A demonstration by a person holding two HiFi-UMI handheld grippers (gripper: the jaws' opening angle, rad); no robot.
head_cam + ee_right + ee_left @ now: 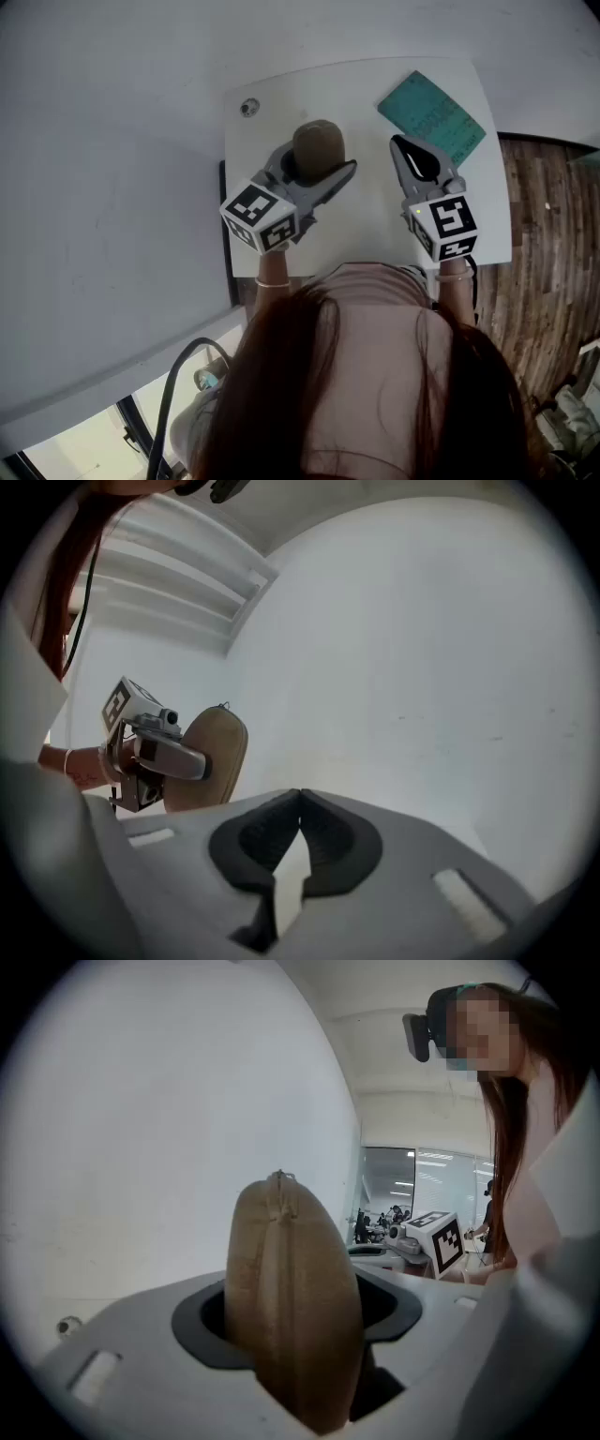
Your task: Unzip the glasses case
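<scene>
Brown and fabric-covered, the glasses case point(295, 1307) stands on end above the white table point(366, 234), clamped between the jaws of the left gripper point(317, 167). Its zip seam faces that gripper's camera. A small tab at the top end appears to be the zipper pull point(278, 1177). The right gripper point(300, 794) is well apart from the case. Its jaws are pressed together with nothing between them.

Risks:
- The left jaws grip across the seam. If the zip track passes under the pads, the slider is likely to jam there.
- The pull is small, so a shallow pinch by the right gripper may slip off.
- Pulling along the seam may twist the rounded case out of the clamp.

The case is fully zipped, so its contents cannot be determined. A teal booklet point(433, 117) lies on the table beyond the right gripper.
</scene>
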